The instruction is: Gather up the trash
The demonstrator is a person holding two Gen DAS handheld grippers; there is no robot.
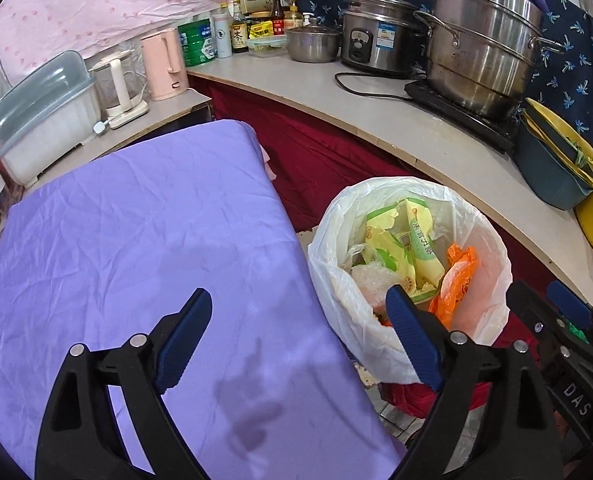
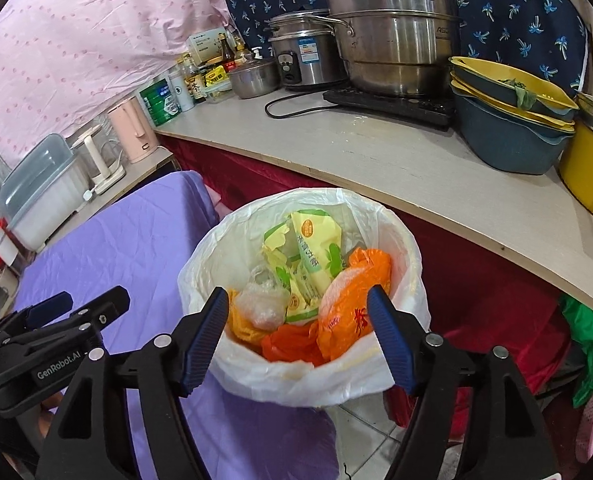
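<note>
Both hand-held tools hang with nothing between their ribbed blue pads: the left gripper (image 1: 296,332) stands spread wide over the edge of the purple cloth (image 1: 136,240), and the right gripper (image 2: 298,338) is likewise released, poised above the bin's near rim. No earlier frame shows how they came there.

Just beyond the pads sits the trash bin (image 2: 400,240), round, lined with a thin, crinkled white plastic bag folded over its rim. Inside lie torn yellow-green wrappers (image 2: 316,256), a glossy orange plastic bag (image 2: 352,300) and a wad of clear film (image 2: 262,304).

Beside it the wrinkled purple cloth covers a flat surface. Farther back, a pale countertop (image 2: 396,160) with a dark red skirt below carries stacked blue and yellow basins (image 2: 508,120), a tall stainless steamer pot (image 2: 392,36), a rice cooker (image 2: 304,60) and bottles.
</note>
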